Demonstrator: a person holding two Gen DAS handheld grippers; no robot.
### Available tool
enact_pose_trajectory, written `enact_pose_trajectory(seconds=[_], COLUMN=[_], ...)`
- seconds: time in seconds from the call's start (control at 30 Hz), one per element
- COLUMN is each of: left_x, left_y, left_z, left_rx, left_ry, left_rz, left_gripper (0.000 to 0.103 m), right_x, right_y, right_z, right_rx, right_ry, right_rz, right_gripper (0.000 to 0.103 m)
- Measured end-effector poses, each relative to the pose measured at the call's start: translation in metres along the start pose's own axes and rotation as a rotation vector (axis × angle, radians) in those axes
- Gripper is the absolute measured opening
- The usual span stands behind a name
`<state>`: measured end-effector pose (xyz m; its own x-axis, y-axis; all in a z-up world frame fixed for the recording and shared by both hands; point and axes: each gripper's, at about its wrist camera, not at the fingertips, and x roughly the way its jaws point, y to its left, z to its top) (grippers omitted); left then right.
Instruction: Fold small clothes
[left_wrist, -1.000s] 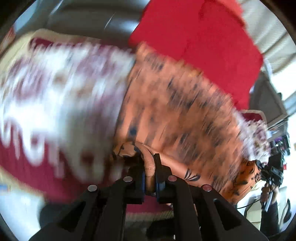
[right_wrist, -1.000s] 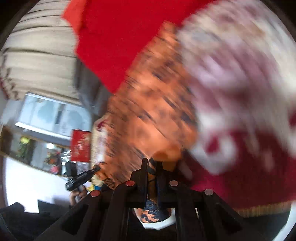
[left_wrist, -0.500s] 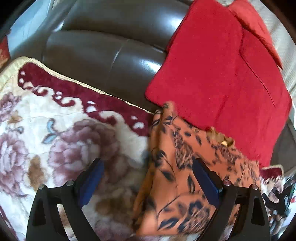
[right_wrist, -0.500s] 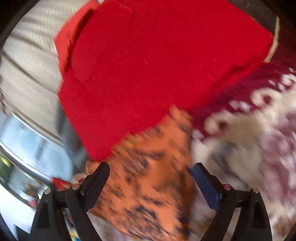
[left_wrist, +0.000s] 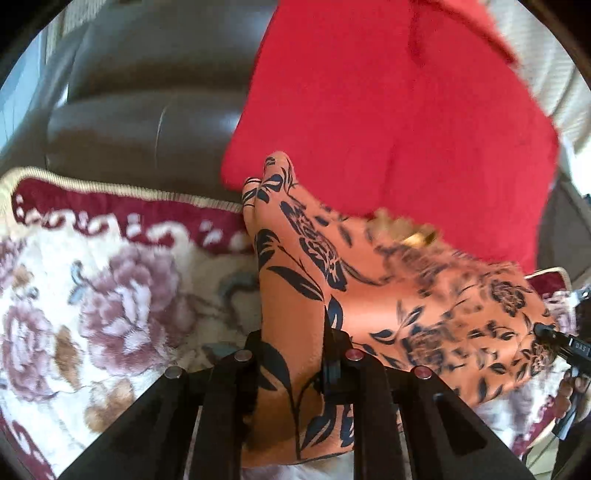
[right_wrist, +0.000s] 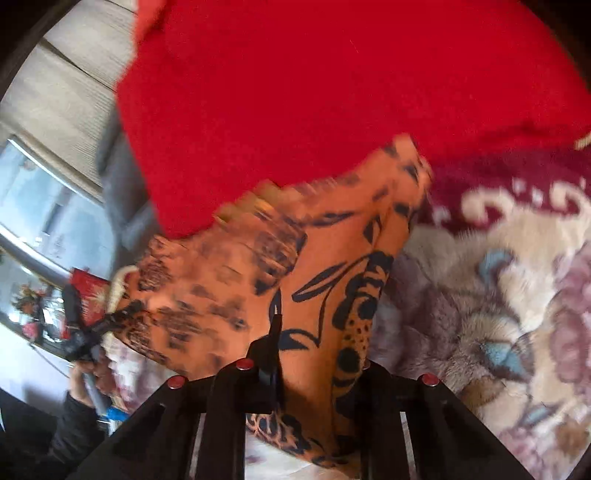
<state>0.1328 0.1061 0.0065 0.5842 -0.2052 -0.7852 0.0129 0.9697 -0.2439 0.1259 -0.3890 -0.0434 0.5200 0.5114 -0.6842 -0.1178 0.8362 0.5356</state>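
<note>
An orange garment with a black floral print lies folded on a floral plush blanket on the sofa seat. My left gripper is shut on the near left edge of the garment; cloth bunches between its fingers. The same garment shows in the right wrist view. My right gripper is shut on its near right edge, with cloth filling the gap. Each gripper shows small at the far side of the other's view.
A red cushion leans on the dark leather sofa back just behind the garment; it also fills the top of the right wrist view. A window and curtain lie to the left there.
One second ago both grippers held the garment. Half a second ago both were open above it as it lay on the blanket. Now both have closed on its near edges.
</note>
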Motion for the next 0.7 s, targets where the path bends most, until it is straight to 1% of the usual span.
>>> enact_pose_trajectory(seconds=[0.07, 0.1, 0.17, 0.2, 0.23, 0.27, 0.3, 0.33, 0.37, 0.4, 0.43, 0.47, 0.5, 0.53, 0.57, 0.6, 0.67, 0.7], left_x=[-0.034, -0.051, -0.075, -0.079, -0.079, -0.073, -0.062, -0.048, -0.030, -0.028, -0.042, -0.050, -0.059, -0.068, -0.075, -0.076, -0.067, -0.059], left_y=[-0.007, -0.010, -0.007, -0.004, 0.001, 0.009, 0.018, 0.029, 0.047, 0.056, 0.069, 0.072, 0.072, 0.070, 0.066, 0.065, 0.062, 0.057], left_z=[-0.007, -0.013, -0.034, -0.048, -0.064, -0.087, -0.110, -0.132, -0.158, -0.166, -0.173, -0.171, -0.164, -0.156, -0.144, -0.136, -0.119, -0.110], left_rx=[0.014, 0.012, -0.002, -0.012, -0.023, -0.035, -0.038, -0.044, -0.064, -0.088, -0.126, -0.124, -0.094, -0.056, -0.010, 0.007, -0.002, -0.006], left_ry=[-0.045, -0.063, -0.070, -0.058, -0.044, -0.018, 0.019, 0.066, 0.146, 0.138, 0.077, 0.065, 0.042, 0.009, -0.032, -0.040, -0.016, -0.004], left_rz=[-0.016, -0.036, -0.053, -0.054, -0.053, -0.044, -0.016, 0.024, 0.089, 0.062, 0.038, 0.056, 0.111, 0.167, 0.213, 0.206, 0.151, 0.112], left_gripper=[0.017, 0.018, 0.018, 0.019, 0.020, 0.027, 0.031, 0.032, 0.039, 0.050, 0.052, 0.053, 0.053, 0.052, 0.052, 0.052, 0.053, 0.055], right_x=[-0.032, -0.043, -0.071, -0.086, -0.089, -0.092, -0.091, -0.086, -0.082, -0.078, -0.085, -0.099, -0.112, -0.119, -0.130, -0.136, -0.136, -0.133], right_y=[0.017, 0.023, 0.026, 0.017, 0.012, -0.002, -0.018, -0.040, -0.057, -0.077, -0.096, -0.104, -0.108, -0.107, -0.104, -0.103, -0.099, -0.094], right_z=[-0.007, -0.012, -0.036, -0.055, -0.067, -0.091, -0.115, -0.143, -0.163, -0.185, -0.208, -0.220, -0.225, -0.225, -0.221, -0.214, -0.196, -0.186], right_rx=[-0.030, -0.039, -0.047, -0.027, -0.006, 0.035, 0.066, 0.117, 0.168, 0.235, 0.296, 0.331, 0.352, 0.343, 0.303, 0.277, 0.266, 0.254], right_ry=[-0.037, -0.045, -0.053, -0.050, -0.041, -0.027, -0.017, 0.007, 0.019, 0.028, 0.005, -0.049, -0.078, -0.094, -0.123, -0.138, -0.144, -0.152], right_rz=[0.024, 0.031, 0.037, 0.049, 0.059, 0.074, 0.081, 0.076, 0.030, -0.044, -0.028, 0.017, 0.003, -0.023, -0.068, -0.081, -0.062, -0.058], right_gripper=[0.019, 0.019, 0.019, 0.019, 0.021, 0.029, 0.035, 0.069, 0.093, 0.092, 0.086, 0.083, 0.084, 0.086, 0.086, 0.086, 0.086, 0.086])
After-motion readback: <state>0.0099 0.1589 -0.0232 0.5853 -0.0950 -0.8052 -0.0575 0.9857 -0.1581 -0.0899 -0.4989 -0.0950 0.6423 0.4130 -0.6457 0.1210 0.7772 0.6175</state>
